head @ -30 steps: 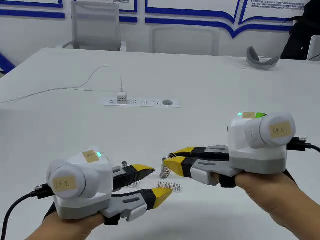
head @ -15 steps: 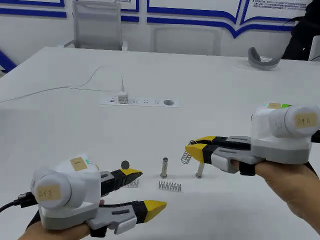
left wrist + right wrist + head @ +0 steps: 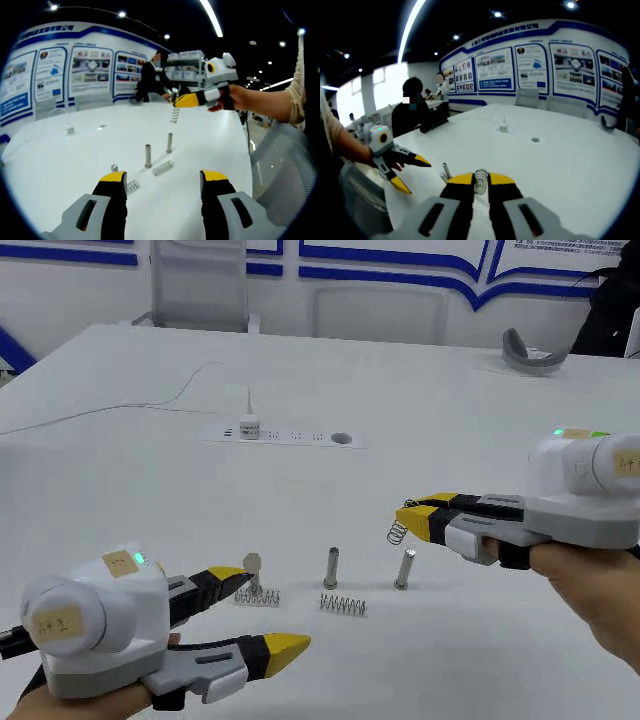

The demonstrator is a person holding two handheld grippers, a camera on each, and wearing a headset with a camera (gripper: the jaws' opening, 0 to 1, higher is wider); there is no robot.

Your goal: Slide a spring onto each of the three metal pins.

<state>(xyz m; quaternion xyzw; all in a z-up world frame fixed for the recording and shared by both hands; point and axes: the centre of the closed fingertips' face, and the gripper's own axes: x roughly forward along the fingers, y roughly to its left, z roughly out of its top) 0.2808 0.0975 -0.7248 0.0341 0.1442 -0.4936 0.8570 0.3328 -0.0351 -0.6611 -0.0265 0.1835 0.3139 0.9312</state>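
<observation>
Spring (image 3: 398,532) hung pinched in the right gripper (image 3: 412,514) just above the rightmost pin (image 3: 404,568) — it likely needed squaring over the tip; left gripper (image 3: 272,608) gaped wide.

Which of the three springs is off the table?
The spring pinched in the right gripper; the other two springs lie flat on the table.

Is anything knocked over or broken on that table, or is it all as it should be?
Nothing looks broken or spilled. The pins stand upright and bare. A loose spring and a second loose spring lie on their sides beside them, not yet fitted. The right tool pinches a third spring in the air.
</observation>
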